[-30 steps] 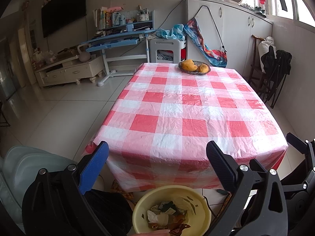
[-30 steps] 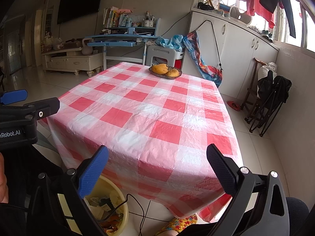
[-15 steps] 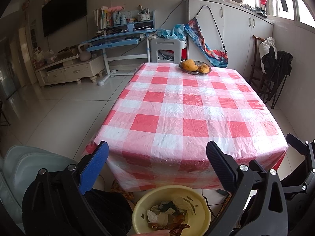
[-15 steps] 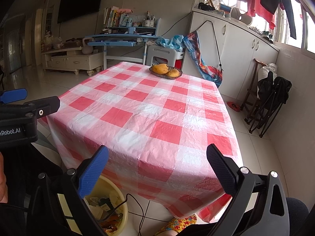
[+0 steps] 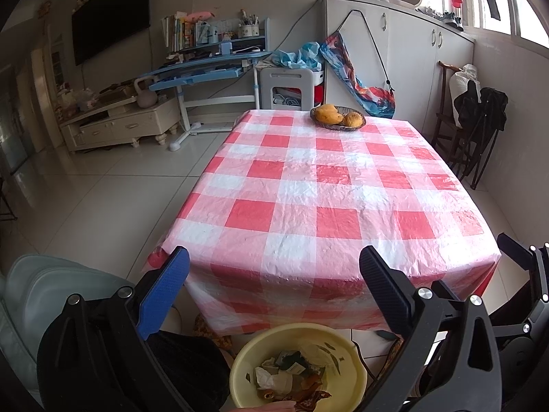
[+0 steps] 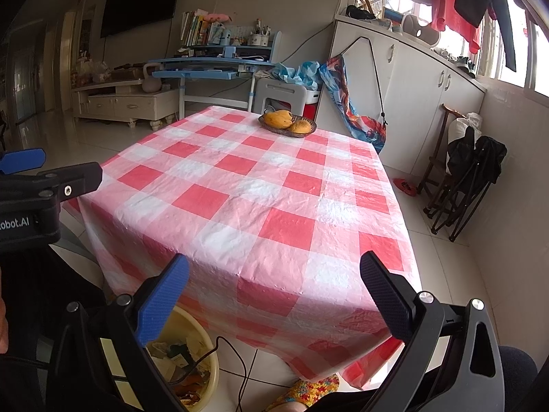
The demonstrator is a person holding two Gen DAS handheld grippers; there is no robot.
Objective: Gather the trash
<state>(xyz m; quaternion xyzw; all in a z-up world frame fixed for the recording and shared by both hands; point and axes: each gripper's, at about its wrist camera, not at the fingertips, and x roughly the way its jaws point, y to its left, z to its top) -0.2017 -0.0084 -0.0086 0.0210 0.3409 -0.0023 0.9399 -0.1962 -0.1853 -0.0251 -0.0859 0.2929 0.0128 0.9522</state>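
Though half-hidden rightward, basin (image 5: 346, 345) trash (image 5: 291, 374) leftward.

Daylight from blown-out windows (image 6: 514, 44) at right, soft glare on the tabletop (image 5: 329, 185), dim left side, dark vignetted corners, strong fisheye bending, sharp focus.

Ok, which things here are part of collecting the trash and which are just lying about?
Job:
basin on the floor
trash in it
left gripper, open
right gripper, open

Lying about:
fruit basket on the table
folded chair
desk
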